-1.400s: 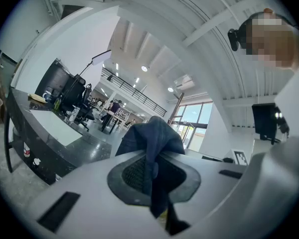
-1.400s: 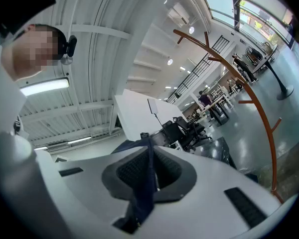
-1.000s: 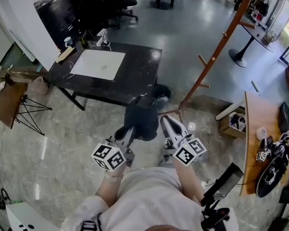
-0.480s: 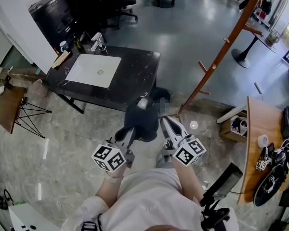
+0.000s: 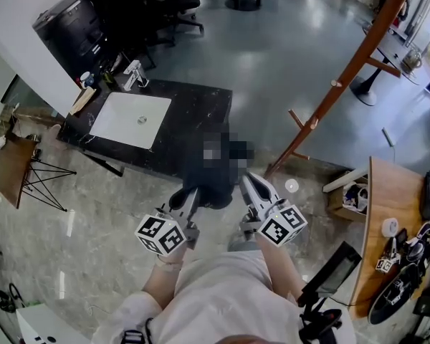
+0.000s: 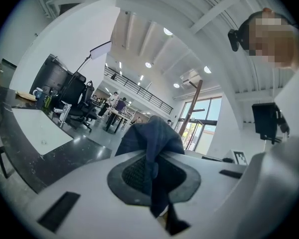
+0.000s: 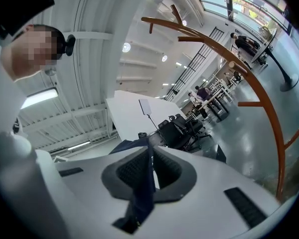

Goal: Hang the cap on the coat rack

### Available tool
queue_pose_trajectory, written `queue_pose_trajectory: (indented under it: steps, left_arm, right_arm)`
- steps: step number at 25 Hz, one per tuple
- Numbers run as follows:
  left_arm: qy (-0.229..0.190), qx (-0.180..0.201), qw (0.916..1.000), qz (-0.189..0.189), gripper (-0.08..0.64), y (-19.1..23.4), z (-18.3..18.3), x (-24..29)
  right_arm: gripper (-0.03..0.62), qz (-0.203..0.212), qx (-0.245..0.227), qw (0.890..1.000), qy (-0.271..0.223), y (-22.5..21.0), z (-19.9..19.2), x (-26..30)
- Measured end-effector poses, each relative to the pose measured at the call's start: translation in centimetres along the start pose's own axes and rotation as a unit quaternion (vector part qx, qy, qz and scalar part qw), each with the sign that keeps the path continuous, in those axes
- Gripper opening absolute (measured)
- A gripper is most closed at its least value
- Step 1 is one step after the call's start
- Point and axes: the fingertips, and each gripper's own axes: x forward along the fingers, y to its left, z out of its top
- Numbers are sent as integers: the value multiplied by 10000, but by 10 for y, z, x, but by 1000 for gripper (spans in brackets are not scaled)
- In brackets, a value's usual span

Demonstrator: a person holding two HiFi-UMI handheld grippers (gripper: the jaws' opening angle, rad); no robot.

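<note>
We're looking down at the brown wooden coat rack (image 5: 344,77), which leans across the upper right of the frame with its pegs sticking out along the pole. The black table (image 5: 201,117), with a white inset, sits at upper left.

Dead centre is the cap (image 5: 209,178), stretched between both tools. Its bulk runs up-frame from the jaws, over the table's near edge. We can't tell which way the brim faces.

The left gripper (image 5: 191,194) is clamped tight on the cap's left edge, with a fold of cloth (image 6: 150,148) pinched between the pads. The right gripper (image 5: 245,180) is also closed hard, on a thin strip of the cap (image 7: 145,180).

The cap is dark navy, soft and crumpled.
</note>
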Motion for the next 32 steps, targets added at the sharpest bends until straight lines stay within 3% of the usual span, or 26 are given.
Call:
queue_pose_trajectory:
  steps: [9,22,27,32]
  left_arm:
    - [-146,166,9998,-6,21,-14,31,102]
    - [-560,554,9958,-470,21,-74,93,222]
    - [-610,689,9920,-867,21,-95,110,248]
    - [-688,856,9858,-1272,21,-111,133,255]
  right_arm:
    - [44,120,-111,9998,-79,-70,76,23]
    - [43,246,-339,9985,-348,-134,175,23]
    - [44,291,-433,9971,-560,-134,201,19]
    - [44,-2,-482,9944,-940,-136,221,9]
